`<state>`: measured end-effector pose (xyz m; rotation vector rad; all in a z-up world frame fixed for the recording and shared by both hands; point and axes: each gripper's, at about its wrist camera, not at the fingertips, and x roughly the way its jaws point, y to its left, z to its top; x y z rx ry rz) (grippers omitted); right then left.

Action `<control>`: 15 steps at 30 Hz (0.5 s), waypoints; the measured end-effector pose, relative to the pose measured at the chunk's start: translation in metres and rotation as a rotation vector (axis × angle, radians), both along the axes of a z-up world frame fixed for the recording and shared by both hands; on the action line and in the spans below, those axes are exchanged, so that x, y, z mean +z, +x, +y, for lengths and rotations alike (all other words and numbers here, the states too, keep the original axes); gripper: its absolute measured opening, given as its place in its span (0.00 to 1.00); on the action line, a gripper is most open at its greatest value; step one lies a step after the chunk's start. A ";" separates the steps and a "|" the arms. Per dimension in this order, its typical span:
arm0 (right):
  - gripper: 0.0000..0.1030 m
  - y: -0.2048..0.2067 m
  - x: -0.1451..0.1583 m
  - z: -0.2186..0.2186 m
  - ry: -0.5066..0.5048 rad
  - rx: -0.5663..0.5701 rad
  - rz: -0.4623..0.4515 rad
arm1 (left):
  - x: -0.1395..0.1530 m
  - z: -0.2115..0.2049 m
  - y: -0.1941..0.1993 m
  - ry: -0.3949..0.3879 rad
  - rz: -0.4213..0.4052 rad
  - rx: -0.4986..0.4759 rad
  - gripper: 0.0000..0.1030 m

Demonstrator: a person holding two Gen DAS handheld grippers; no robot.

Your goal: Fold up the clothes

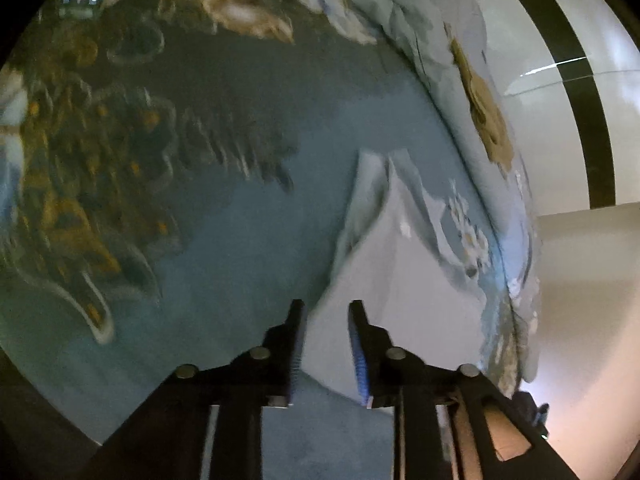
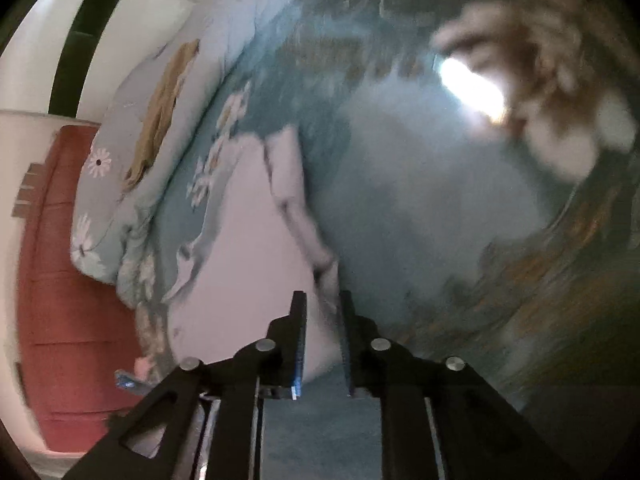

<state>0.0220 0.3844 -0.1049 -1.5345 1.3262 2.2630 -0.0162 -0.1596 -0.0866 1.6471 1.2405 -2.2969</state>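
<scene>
A pale white-grey garment (image 1: 404, 268) lies on a blue floral bedspread (image 1: 248, 208). In the left wrist view my left gripper (image 1: 326, 306) is open, its fingers straddling the garment's near left corner, which sits between the pads. In the right wrist view the same garment (image 2: 244, 240) lies left of centre, blurred by motion. My right gripper (image 2: 322, 298) is open, and the garment's right edge runs down into the gap between its fingers. I cannot tell whether either gripper touches the cloth.
A light blue quilt with daisies and a tan patch (image 1: 480, 92) is bunched along the bed's far edge, also in the right wrist view (image 2: 160, 128). White wall with a dark stripe (image 1: 576, 80) stands behind. A red panel (image 2: 68, 280) is beside the bed.
</scene>
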 end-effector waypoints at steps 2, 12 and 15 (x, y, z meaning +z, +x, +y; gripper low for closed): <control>0.26 -0.014 0.004 0.005 0.043 0.022 0.003 | 0.003 0.000 -0.025 -0.059 0.002 -0.048 0.29; 0.29 -0.140 -0.003 -0.019 0.175 0.261 0.042 | -0.018 0.037 -0.166 -0.248 0.028 -0.333 0.33; 0.36 -0.172 -0.013 -0.030 0.246 0.362 0.041 | -0.030 0.045 -0.185 -0.290 0.034 -0.410 0.33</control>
